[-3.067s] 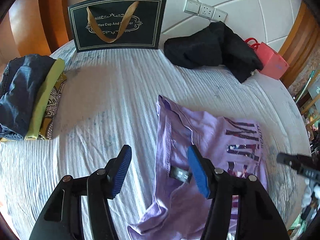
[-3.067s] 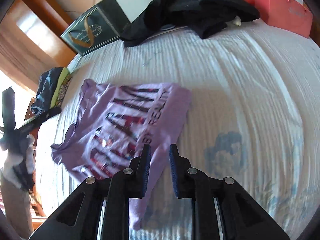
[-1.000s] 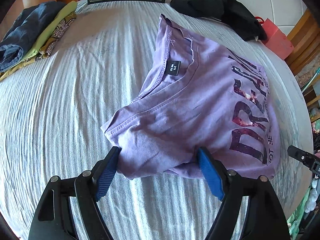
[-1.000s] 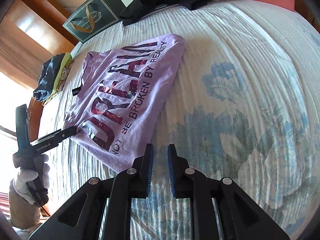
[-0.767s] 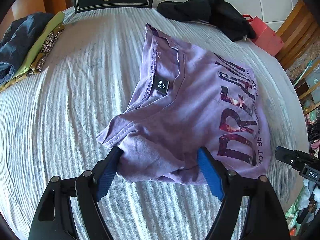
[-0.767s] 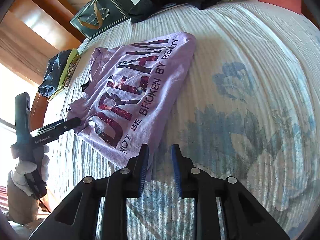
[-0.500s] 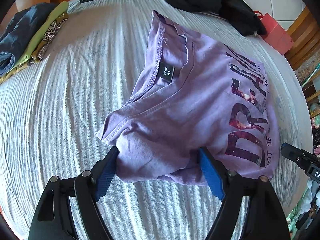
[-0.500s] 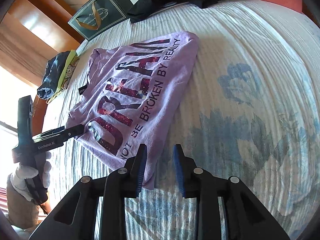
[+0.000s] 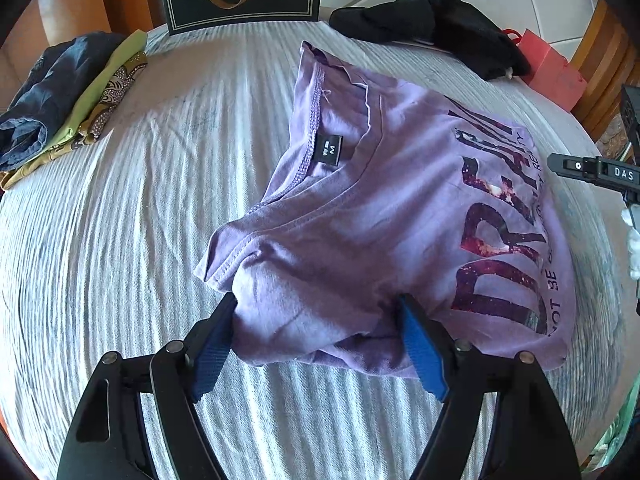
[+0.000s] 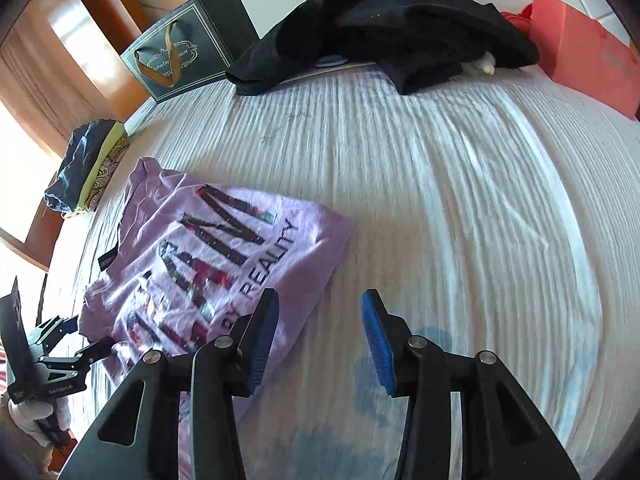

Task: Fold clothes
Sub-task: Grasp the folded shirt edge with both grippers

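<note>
Purple T-shirt (image 9: 380,220) bunches, hiding its lower layers.

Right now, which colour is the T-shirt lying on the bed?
The T-shirt is light purple with dark printed letters; the left wrist view shows it best.

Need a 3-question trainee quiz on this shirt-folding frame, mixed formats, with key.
1. True or false: the right gripper has fabric between its pads.
2. Which item does the left gripper have between its pads? A) black garment B) purple T-shirt C) red bag
3. Fill in: the size tag at the shirt's collar reads ___.

Key
1. False. Its jaws have just been opening and stand over the bedsheet just past the shirt's edge.
2. B. A bunched fold of the shirt fills the gap between the blue pads.
3. M
</note>
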Demonstrator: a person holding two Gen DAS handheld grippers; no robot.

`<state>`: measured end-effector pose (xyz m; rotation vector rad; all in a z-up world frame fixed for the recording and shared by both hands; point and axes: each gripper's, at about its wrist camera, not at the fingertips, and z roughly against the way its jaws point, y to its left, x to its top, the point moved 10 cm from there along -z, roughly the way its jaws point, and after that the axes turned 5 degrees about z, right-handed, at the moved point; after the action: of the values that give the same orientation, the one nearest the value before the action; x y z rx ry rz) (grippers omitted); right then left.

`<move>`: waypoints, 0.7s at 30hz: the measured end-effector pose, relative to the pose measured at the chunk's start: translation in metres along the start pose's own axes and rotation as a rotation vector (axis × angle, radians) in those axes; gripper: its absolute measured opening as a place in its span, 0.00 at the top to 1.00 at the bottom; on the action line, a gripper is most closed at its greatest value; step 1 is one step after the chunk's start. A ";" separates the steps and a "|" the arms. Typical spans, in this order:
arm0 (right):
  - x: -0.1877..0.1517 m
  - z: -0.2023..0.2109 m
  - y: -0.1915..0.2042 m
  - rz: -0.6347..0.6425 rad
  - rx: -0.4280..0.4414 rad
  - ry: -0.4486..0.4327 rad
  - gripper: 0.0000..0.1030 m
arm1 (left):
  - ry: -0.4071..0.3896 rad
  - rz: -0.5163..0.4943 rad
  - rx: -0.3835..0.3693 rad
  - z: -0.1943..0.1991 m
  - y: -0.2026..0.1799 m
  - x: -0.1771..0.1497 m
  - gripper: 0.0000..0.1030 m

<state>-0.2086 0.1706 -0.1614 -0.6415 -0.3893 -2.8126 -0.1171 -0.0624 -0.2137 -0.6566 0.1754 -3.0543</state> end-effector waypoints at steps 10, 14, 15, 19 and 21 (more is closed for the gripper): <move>0.019 -0.036 0.023 0.156 0.045 0.018 0.56 | 0.020 0.059 0.056 0.001 0.017 0.008 0.45; 0.015 -0.039 0.032 0.252 -0.010 0.025 0.64 | 0.034 0.053 0.049 0.020 0.022 -0.008 0.60; 0.014 -0.039 0.033 0.268 -0.022 0.027 0.65 | 0.035 0.051 0.049 0.019 0.022 -0.007 0.62; 0.016 -0.038 0.032 0.292 -0.050 0.024 0.77 | 0.045 0.054 0.044 0.016 0.023 -0.002 0.62; 0.016 -0.036 0.034 0.314 -0.073 0.015 0.79 | 0.047 0.051 0.042 0.014 0.023 0.000 0.62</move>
<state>-0.2278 0.1252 -0.1788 -0.6348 -0.1658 -2.5392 -0.1115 -0.0868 -0.2032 -0.5696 0.1270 -3.0169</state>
